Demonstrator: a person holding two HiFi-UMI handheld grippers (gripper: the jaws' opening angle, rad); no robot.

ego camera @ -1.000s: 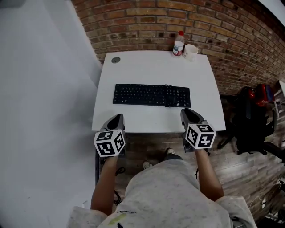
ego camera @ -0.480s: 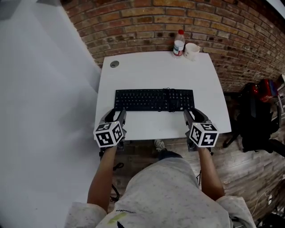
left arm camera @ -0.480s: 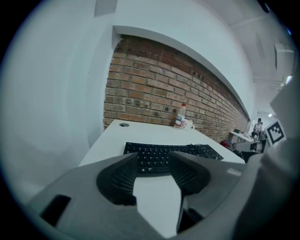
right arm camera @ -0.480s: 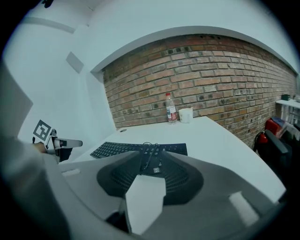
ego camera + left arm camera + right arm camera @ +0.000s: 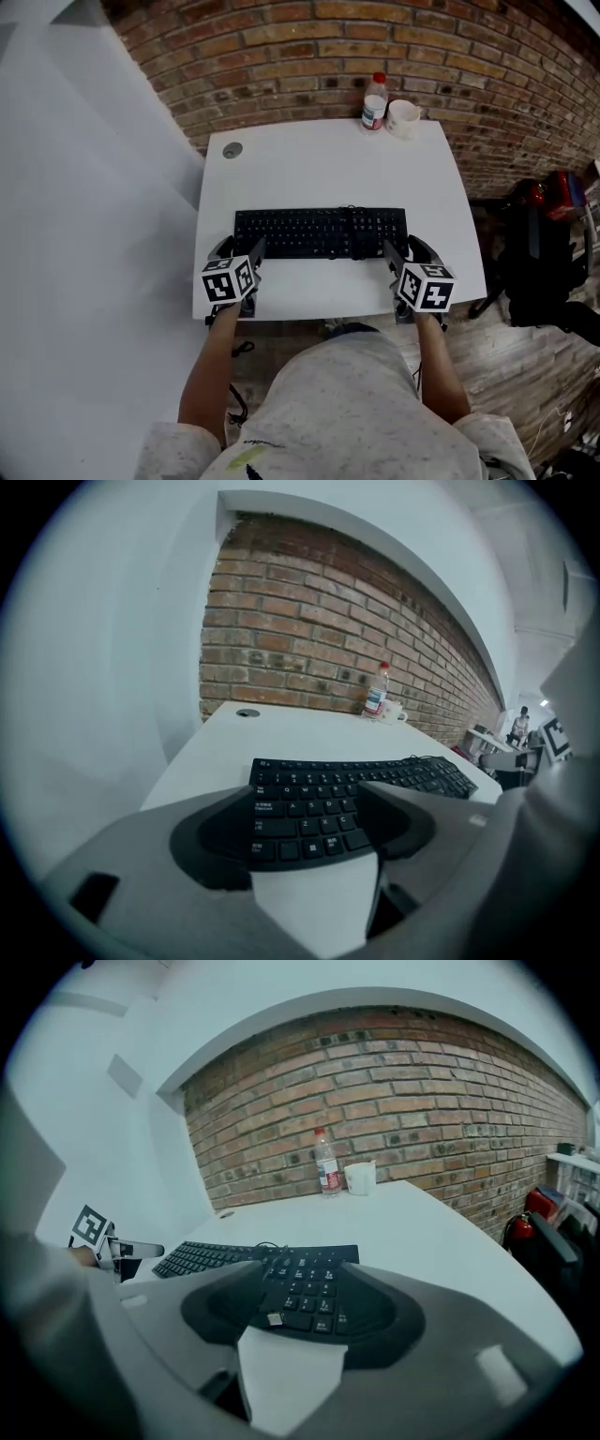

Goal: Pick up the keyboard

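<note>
Okay, the keyboard (image 5: 321, 232) lies flat across the middle of the white bench (image 5: 319, 159), long side toward the person, with a cable (image 5: 352, 208) looped at its back edge. The left tongs (image 5: 241, 248) sit at its near-left corner and the right tongs (image 5: 409, 247) at its near-right corner. Both have just been opening and stand spread, a keyboard end showing in each gap, pads pressing nothing.

Likely handling: a thin, stiff plastic slab, light and low. Keys give under pressure and the smooth case may slip. Best hold looks like the two ends, on the frame not the keys, lifted level so it doesn't twist. The bottle (image 5: 374, 100) and cup (image 5: 403, 115) stand well apart at the far edge.
</note>
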